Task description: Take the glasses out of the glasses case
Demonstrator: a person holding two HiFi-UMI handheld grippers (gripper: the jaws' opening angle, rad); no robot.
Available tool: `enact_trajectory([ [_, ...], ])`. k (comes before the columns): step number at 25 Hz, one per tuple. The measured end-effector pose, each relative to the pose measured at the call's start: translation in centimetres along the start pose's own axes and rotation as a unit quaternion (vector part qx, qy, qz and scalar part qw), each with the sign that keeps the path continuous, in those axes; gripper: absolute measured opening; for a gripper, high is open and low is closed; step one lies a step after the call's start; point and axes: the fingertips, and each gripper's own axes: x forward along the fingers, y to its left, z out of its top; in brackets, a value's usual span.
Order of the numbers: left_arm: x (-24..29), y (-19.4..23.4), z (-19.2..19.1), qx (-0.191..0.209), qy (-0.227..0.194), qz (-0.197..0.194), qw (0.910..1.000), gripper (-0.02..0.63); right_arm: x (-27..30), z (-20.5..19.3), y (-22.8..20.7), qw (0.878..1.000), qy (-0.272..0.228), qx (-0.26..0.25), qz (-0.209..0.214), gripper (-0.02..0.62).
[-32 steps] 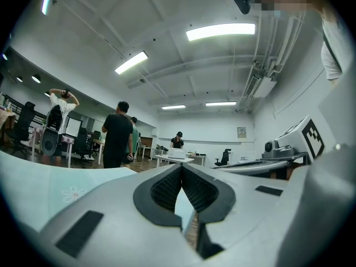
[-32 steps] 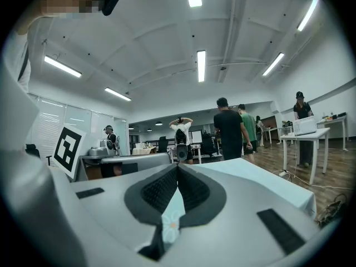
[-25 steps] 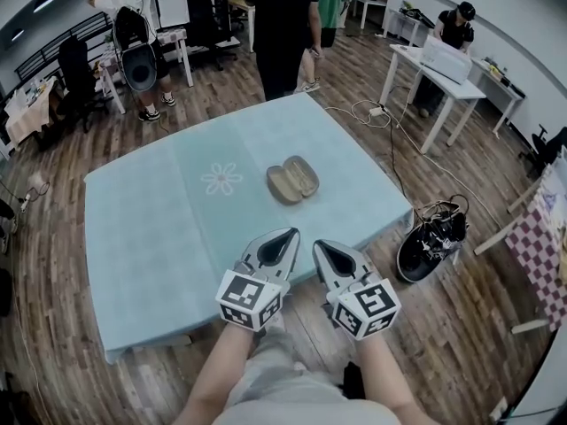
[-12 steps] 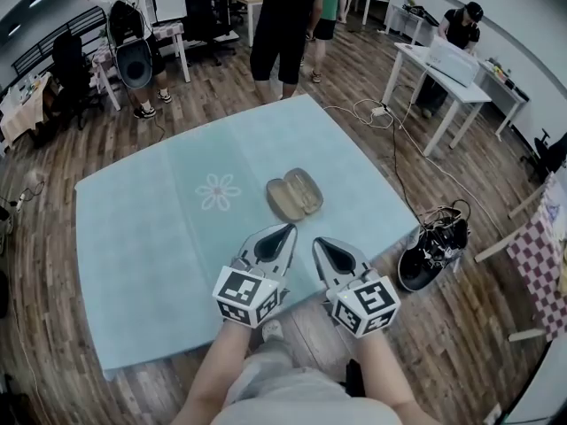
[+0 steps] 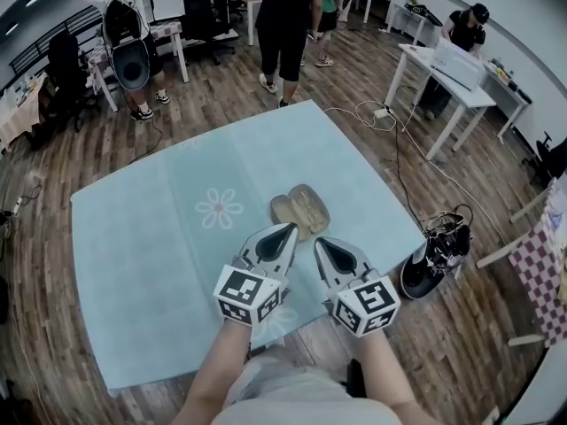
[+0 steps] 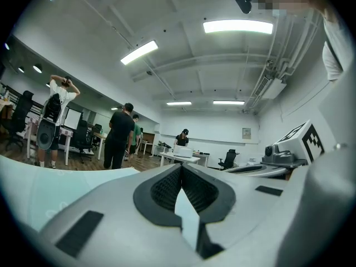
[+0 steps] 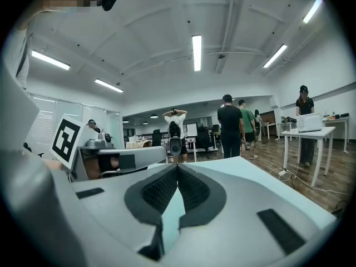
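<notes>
A tan glasses case (image 5: 299, 211) lies open on the pale blue table (image 5: 151, 237), both halves facing up; whether glasses lie in it I cannot tell. My left gripper (image 5: 291, 229) is shut and empty, its tip just short of the case's near left edge. Beside it, my right gripper (image 5: 319, 243) is shut and empty too, its tip close to the case's near edge. In the left gripper view the left gripper (image 6: 181, 168) points level over the tabletop, jaws meeting at the tip. The right gripper (image 7: 177, 168) looks the same in the right gripper view. The case is hidden in both gripper views.
A flower print (image 5: 220, 209) marks the cloth left of the case. On the wood floor right of the table lie a dark bag (image 5: 434, 255) and cables (image 5: 383, 113). White desks (image 5: 447, 73) stand far right. Several people (image 5: 285, 25) stand beyond the table.
Both grippers have moved forward over the table's near edge toward the case, staying shut. The case now lies right at their tips. The people in the background have shifted.
</notes>
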Motion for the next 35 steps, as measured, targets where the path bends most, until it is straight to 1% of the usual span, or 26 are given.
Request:
enact_trajectory([
  [10, 1.9, 2.7, -0.4, -0.012, 0.015, -0.007, 0.9998, 0.009, 2.8, 0.0, -1.8, 1.000, 0.018, -0.008, -0.017, 0.008],
  [17, 3.6, 3.4, -2.7, -0.019, 0.037, 0.000, 0.9991, 0.009, 3.8, -1.4, -3.5, 0.999, 0.034, -0.008, -0.014, 0.008],
  [21, 5.0, 3.9, -3.8, -0.024, 0.048, 0.008, 0.9985, 0.009, 4.8, -2.0, -4.7, 0.999, 0.044, -0.011, -0.005, 0.009],
  [27, 6.7, 4.9, -6.0, -0.032, 0.071, 0.024, 0.9966, 0.009, 7.1, -3.7, -7.2, 0.997, 0.070, -0.016, 0.003, 0.009],
  [33, 8.2, 5.8, -7.5, -0.043, 0.081, 0.036, 0.9951, 0.009, 9.3, -5.9, -9.5, 0.994, 0.102, -0.026, 0.004, 0.012],
  [35, 8.6, 6.4, -8.0, -0.048, 0.084, 0.040, 0.9945, 0.009, 10.3, -6.7, -10.1, 0.993, 0.117, -0.032, 0.007, 0.039],
])
